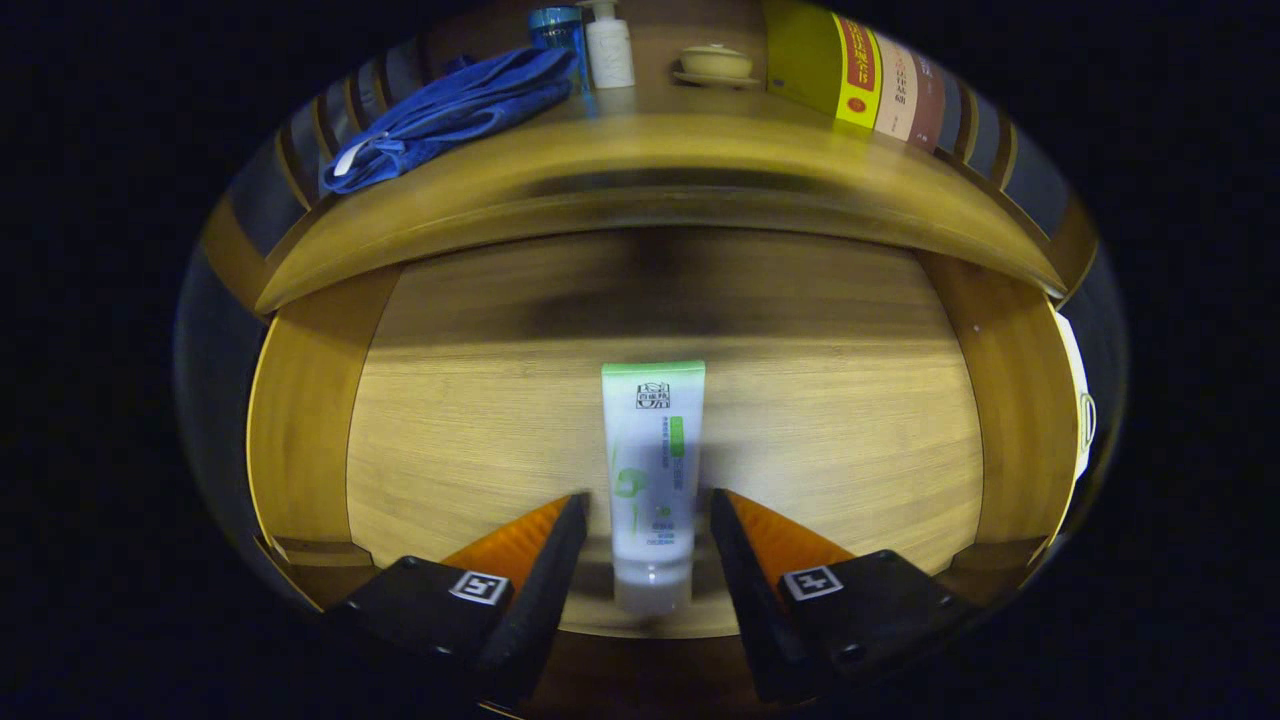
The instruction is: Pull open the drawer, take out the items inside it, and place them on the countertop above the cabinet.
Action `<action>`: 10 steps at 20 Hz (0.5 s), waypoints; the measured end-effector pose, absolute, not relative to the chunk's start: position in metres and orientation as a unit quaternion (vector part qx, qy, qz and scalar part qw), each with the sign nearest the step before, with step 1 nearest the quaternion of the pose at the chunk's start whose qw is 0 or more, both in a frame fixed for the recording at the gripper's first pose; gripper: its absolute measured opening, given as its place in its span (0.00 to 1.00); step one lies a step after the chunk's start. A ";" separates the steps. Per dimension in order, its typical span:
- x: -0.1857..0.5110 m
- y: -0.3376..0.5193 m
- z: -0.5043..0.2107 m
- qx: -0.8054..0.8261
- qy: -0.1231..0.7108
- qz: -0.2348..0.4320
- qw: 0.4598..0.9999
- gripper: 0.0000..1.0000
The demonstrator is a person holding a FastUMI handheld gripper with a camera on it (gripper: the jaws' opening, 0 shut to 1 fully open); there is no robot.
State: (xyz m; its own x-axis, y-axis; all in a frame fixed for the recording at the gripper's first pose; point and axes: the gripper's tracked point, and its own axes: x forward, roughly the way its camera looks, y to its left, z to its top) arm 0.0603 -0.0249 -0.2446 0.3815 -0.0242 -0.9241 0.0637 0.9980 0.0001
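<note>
Gripper view looks down into the open drawer, which is made of light wood. One tube lies flat on the drawer's bottom. It is white with a green band at its far end, and its cap end points back toward the camera.

The claw is spread wide and holds nothing. Its two fingers sit one on each side of the tube's near half. There is a small gap on each side, so neither finger seems to touch the tube. The tube's far end reaches out beyond the fingertips.

Above the drawer is the wooden surface of the cabinet. A blue cloth lies bunched up on it, off to the left. Just beside the cloth stands a blue bottle, and next to that a white pump bottle. A small tan dish with a lid sits a little to the right of them. Some books stand farther right, one of them yellow.
</note>
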 end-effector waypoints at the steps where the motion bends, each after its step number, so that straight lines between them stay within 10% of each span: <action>1: 0.061 -0.025 -0.247 0.017 0.560 -0.024 0.828 0.78; 10: 0.060 -0.025 -0.242 0.019 0.526 -0.009 0.850 0.50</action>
